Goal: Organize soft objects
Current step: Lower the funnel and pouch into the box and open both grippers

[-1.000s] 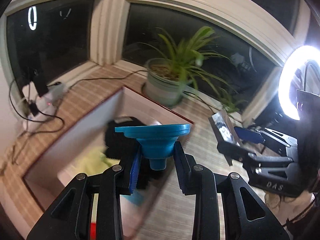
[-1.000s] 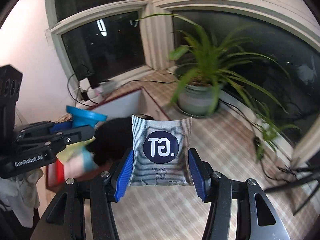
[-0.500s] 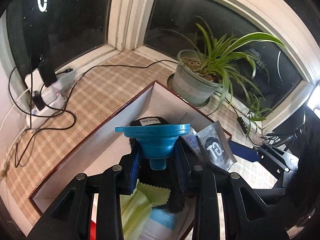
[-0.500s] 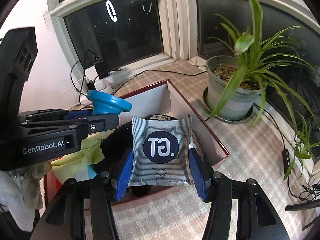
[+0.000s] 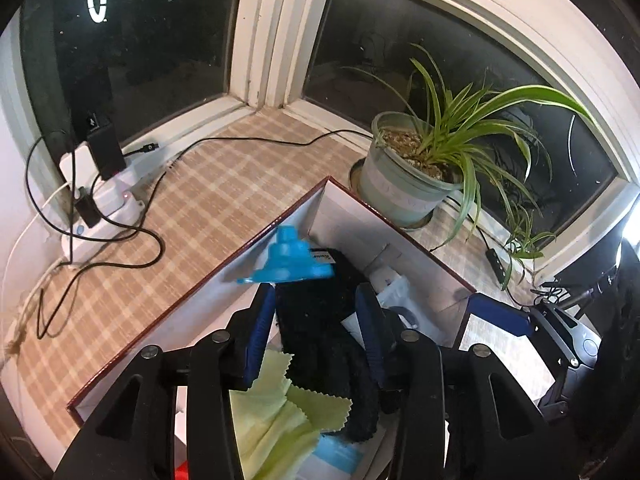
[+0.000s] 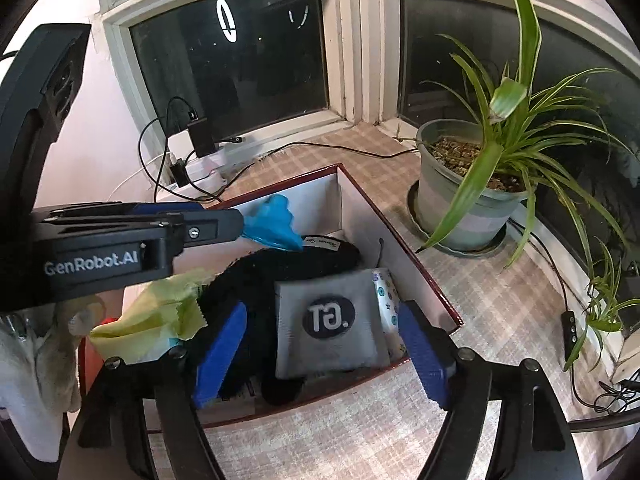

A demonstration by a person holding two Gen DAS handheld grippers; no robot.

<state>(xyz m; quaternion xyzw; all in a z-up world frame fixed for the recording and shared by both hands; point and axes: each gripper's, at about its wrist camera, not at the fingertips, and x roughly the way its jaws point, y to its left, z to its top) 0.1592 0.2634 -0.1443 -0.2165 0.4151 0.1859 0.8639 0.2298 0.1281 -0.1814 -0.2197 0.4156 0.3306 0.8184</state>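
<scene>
A red-rimmed white box (image 5: 224,268) (image 6: 424,276) sits on the checked mat. In it lie a black fuzzy item (image 5: 320,332) (image 6: 260,276), a yellow-green cloth (image 5: 276,428) (image 6: 160,312) and a grey tea pouch (image 6: 330,326). My left gripper (image 5: 316,320) is open over the box; a blue silicone funnel (image 5: 286,258) (image 6: 272,226) is blurred, loose just past its fingertips. My right gripper (image 6: 320,344) is open, with the pouch lying free between its fingers on the box contents.
A potted spider plant (image 5: 416,172) (image 6: 476,184) stands just beyond the box. A power strip with chargers and cables (image 5: 100,200) (image 6: 192,168) lies at the left by the window. A small remote on a cable (image 6: 570,326) lies at the right.
Both grippers opened. The funnel left the left gripper's fingers and tipped forward over the box. The pouch left the right gripper and dropped into the box.
</scene>
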